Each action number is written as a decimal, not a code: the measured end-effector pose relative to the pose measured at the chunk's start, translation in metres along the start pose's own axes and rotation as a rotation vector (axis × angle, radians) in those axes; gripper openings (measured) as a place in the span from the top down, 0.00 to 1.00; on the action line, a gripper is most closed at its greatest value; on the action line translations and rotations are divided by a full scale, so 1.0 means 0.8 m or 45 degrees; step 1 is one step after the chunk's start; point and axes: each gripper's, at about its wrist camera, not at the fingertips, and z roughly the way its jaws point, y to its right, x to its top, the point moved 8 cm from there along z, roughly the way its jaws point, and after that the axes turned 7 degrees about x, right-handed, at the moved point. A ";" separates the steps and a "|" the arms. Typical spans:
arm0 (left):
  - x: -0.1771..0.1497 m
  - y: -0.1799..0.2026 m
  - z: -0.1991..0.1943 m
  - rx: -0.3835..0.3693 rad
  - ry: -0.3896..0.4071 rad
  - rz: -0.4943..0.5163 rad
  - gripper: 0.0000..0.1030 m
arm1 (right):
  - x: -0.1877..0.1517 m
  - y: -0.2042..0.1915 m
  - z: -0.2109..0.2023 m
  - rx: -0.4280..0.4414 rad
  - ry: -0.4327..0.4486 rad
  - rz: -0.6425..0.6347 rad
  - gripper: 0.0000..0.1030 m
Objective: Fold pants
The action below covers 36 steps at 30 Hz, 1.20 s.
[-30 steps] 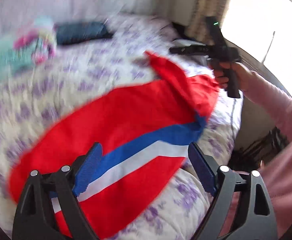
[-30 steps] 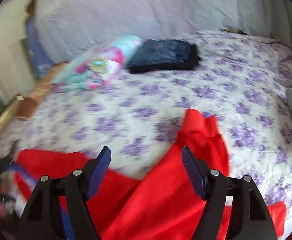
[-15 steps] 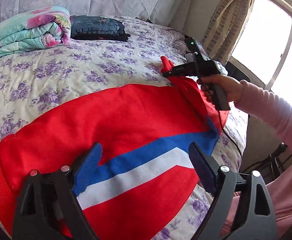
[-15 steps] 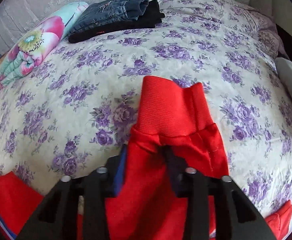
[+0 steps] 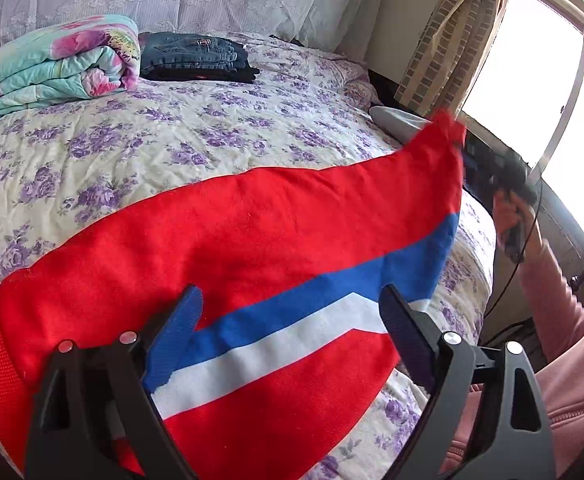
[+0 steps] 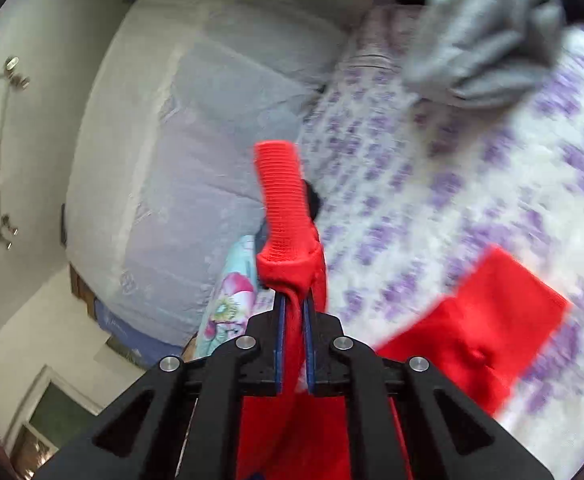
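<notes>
My right gripper (image 6: 292, 312), frame centre, is clamped on the ribbed cuff of the red pants (image 5: 251, 240), which spread across the floral bedspread (image 5: 171, 136). My left gripper (image 5: 292, 320), lower frame, gapes wide above them, gripping nothing.

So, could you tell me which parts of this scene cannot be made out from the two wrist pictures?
- Right gripper, left wrist view: blurred, its tips behind the red pants.
- Pants waistband, left wrist view: cut off by the lower left edge and hidden behind the open left gripper.
- Bedspread and grey cloth, right wrist view: smeared by motion.
- Pants below the clamped cuff, right wrist view: hidden by the gripper body.
</notes>
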 end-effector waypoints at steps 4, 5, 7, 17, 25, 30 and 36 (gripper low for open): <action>-0.001 0.002 0.002 0.010 -0.008 0.007 0.15 | -0.040 0.074 -0.043 -0.050 -0.037 0.222 0.87; -0.001 0.002 0.003 0.014 -0.010 0.008 0.14 | -0.039 0.067 -0.049 -0.039 -0.020 0.189 0.70; -0.001 0.003 0.004 0.022 -0.014 0.013 0.14 | -0.029 0.047 -0.060 -0.033 0.040 0.102 0.45; -0.001 0.002 0.005 0.041 -0.011 0.015 0.13 | -0.009 0.061 0.004 -0.272 -0.129 0.049 0.84; -0.001 0.003 0.004 0.043 -0.012 0.015 0.13 | 0.003 0.017 -0.029 -0.189 -0.070 -0.144 0.84; -0.001 0.003 0.004 0.044 -0.017 0.015 0.13 | -0.016 0.082 -0.031 -0.234 -0.108 -0.038 0.80; 0.003 0.002 -0.024 0.130 0.036 0.029 0.09 | -0.021 0.029 -0.069 -0.335 -0.085 -0.203 0.51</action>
